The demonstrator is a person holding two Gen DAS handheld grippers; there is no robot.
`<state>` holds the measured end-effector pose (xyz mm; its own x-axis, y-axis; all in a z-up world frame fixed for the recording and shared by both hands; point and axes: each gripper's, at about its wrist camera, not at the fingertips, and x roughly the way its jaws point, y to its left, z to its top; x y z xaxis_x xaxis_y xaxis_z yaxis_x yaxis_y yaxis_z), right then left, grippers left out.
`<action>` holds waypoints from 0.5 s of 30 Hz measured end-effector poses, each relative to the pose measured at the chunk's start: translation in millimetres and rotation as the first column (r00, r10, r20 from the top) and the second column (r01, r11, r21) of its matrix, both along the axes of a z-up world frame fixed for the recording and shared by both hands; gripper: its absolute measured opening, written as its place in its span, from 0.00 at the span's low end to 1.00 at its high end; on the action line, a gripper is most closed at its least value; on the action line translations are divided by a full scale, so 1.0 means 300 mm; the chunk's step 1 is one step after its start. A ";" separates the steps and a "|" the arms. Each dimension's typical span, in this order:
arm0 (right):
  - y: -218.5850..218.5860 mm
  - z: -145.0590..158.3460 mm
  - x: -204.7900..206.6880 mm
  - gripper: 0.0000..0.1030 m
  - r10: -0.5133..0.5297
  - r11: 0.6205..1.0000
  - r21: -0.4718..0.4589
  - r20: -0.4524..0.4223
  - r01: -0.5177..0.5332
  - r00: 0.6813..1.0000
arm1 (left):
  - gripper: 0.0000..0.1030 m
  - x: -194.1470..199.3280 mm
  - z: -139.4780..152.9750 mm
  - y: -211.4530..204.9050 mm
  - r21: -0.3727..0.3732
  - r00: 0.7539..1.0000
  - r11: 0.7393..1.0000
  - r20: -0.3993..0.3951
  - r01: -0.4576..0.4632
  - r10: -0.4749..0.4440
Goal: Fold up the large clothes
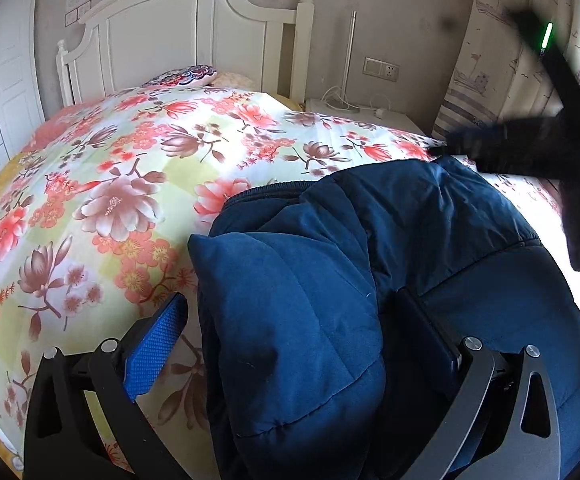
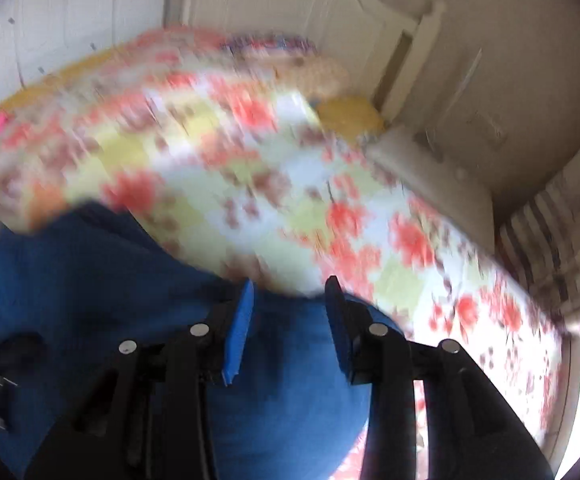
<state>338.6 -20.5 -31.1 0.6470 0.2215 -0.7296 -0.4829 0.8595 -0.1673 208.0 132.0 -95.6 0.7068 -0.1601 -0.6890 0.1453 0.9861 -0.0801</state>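
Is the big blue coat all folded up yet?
Not yet. The blue coat is already doubled over in a puffy heap on the flowery bedspread. The left gripper stands wide open around one bulge; the right gripper is open over another edge. Flattening and a tidy final fold remain.

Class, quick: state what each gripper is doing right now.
Left gripper: open wide, astride a fold of the padded navy-blue jacket, not pinching it.
Right gripper: partly open over the jacket; grip cannot be told.
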 end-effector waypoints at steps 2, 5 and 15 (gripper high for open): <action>0.069 -0.002 -0.021 0.36 0.096 0.995 0.007 -0.030 -0.096 0.995 | 0.96 -0.001 0.001 0.000 0.001 1.000 1.000 0.001 -0.001 0.001; 0.176 -0.178 -0.002 0.36 0.130 0.969 -0.193 -0.129 -0.154 0.983 | 0.96 0.000 0.001 0.000 0.003 1.000 1.000 0.000 -0.001 0.001; 0.180 -0.098 -0.011 0.46 0.115 0.983 -0.134 -0.064 -0.123 0.991 | 0.96 -0.001 -0.004 0.007 -0.013 1.000 1.000 -0.009 -0.005 0.005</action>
